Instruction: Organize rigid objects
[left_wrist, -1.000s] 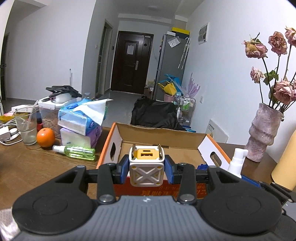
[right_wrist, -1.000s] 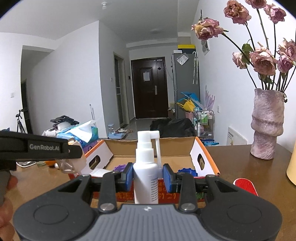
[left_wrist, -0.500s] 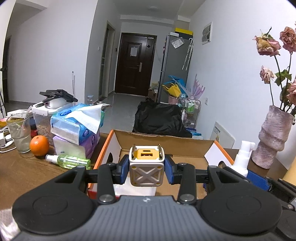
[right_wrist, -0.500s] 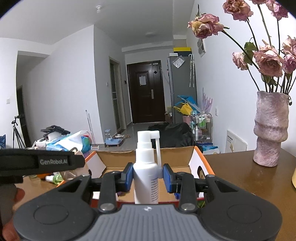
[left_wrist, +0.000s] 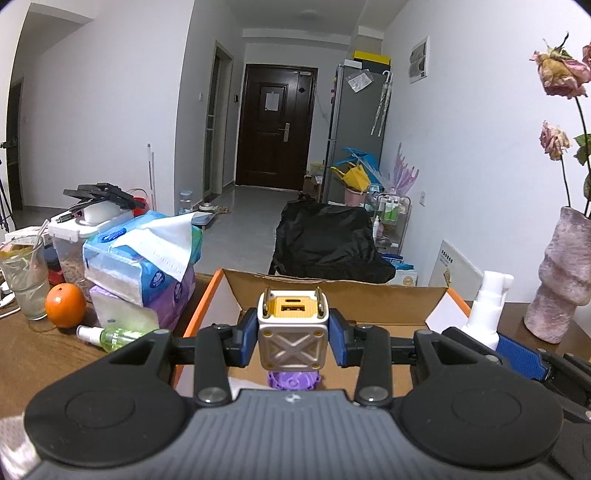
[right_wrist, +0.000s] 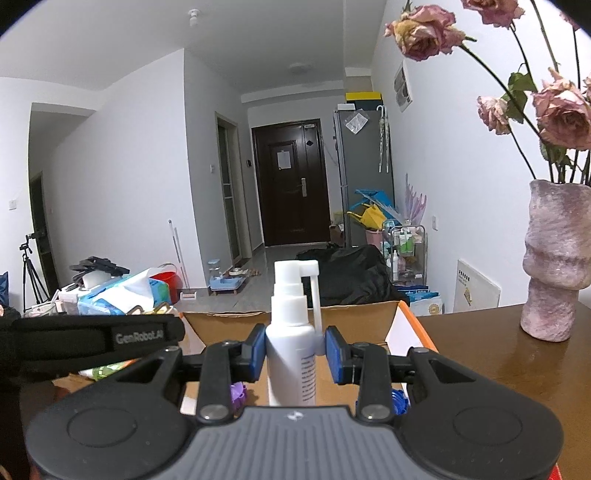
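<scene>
Both fingers clamped, left gripper (left_wrist: 292, 341) on the charger cube (left_wrist: 292, 334), right gripper (right_wrist: 295, 353) on the spray bottle (right_wrist: 292, 339), over the box (left_wrist: 332, 293), green spray bottle (left_wrist: 110, 335) still on the bench (left_wrist: 33, 354).

Cardboard box (left_wrist: 332, 291) matt; wooden table (right_wrist: 498, 354) glossy; vase (right_wrist: 554, 258) rough.

Black hand-held gripper (left_wrist: 293, 341), blue finger pads (left_wrist: 248, 341), silver screws, ribbed grey body, "GenRobot.AI" strap

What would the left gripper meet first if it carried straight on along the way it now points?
Probably the far cardboard wall of the open box. The left gripper, jaws shut on the cube charger, points slightly downward over the box, with a purple object lying below its line. Depth is hard to judge.
</scene>
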